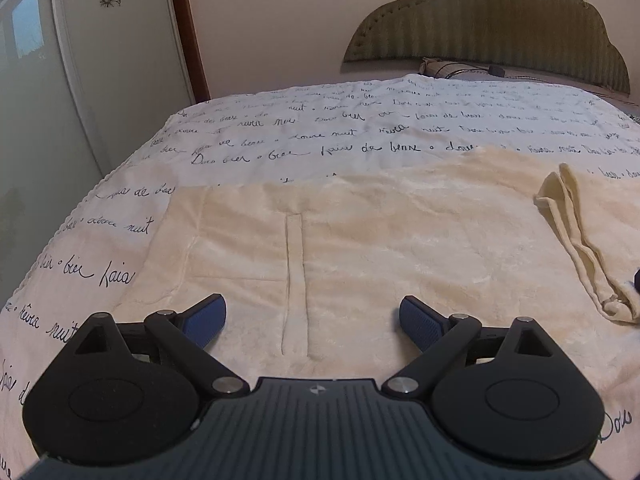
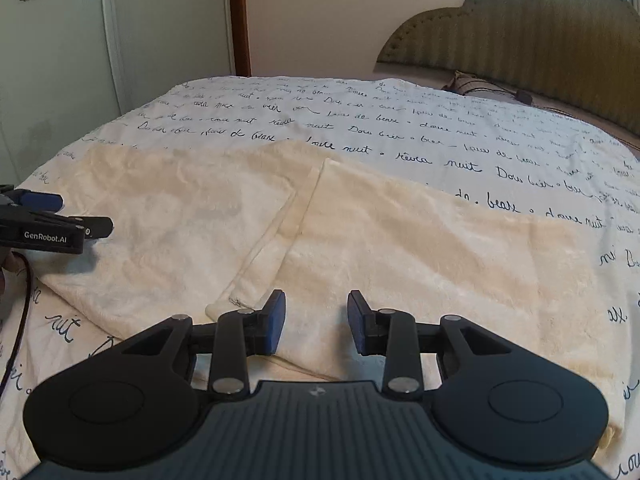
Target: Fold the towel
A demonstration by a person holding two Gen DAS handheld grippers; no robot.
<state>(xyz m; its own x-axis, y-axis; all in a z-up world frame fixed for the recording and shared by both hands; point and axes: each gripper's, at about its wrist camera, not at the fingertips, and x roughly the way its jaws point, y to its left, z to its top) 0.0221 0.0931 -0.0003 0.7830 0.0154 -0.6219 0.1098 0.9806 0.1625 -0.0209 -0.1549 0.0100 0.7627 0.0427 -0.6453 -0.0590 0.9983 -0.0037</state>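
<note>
From the left wrist view, we see our left gripper [image 1: 313, 322] with its blue pads spread wide, nothing between them, above the cream plush towel [image 1: 360, 240] lying on the white script-printed bedspread [image 1: 280, 128]; a lifted towel corner stands at 3 o'clock.

From the right wrist view, our right gripper [image 2: 316, 322] stands partly parted, empty, over the towel's folded edge; the left gripper is at 9 o'clock.

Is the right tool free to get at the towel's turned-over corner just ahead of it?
Probably yes. The right tool is open and empty, the folded corner lies just beside its left finger, and nothing lies between them. The left tool is off to the side.
</note>
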